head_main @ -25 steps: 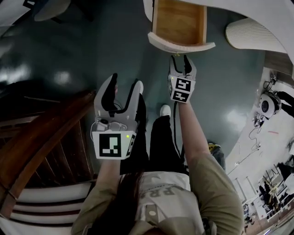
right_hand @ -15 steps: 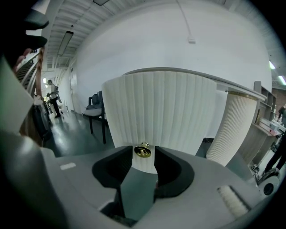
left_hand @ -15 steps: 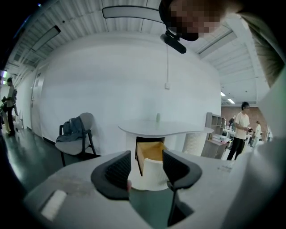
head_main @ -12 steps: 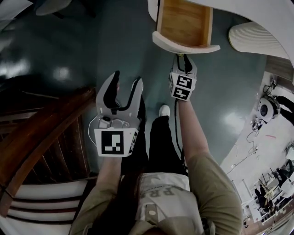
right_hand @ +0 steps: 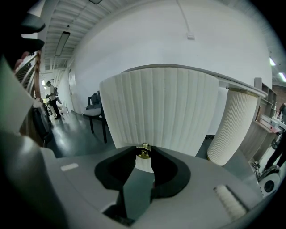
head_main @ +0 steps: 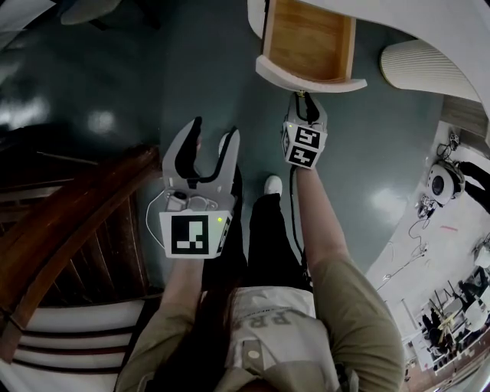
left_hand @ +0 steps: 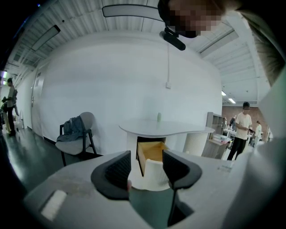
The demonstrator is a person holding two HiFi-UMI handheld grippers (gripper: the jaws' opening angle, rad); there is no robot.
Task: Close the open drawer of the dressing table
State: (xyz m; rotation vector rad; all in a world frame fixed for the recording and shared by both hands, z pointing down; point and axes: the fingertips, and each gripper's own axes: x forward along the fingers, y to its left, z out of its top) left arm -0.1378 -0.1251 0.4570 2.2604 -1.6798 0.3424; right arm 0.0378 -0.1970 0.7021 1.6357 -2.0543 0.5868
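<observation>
At your far left runs a dark wooden stair rail point(head_main: 69, 222); beside it your left claw point(head_main: 213, 134) hangs over the floor point(head_main: 115, 76), its jaws spread wide with nothing between them; through that gap, in the left gripper view, the drawer point(left_hand: 152, 154) shows pulled out beneath the white tabletop point(left_hand: 165, 127) of the dressing table point(head_main: 429, 23); to the right, your right claw point(head_main: 305, 99) is up against the drawer's ribbed white front point(right_hand: 156, 107), its jaws closing on the small brass knob point(right_hand: 143, 151), which sits right between the tips, touching both; the drawer's wooden inside lies open to your head view; a ribbed white column point(head_main: 421, 65) stands at its right.
</observation>
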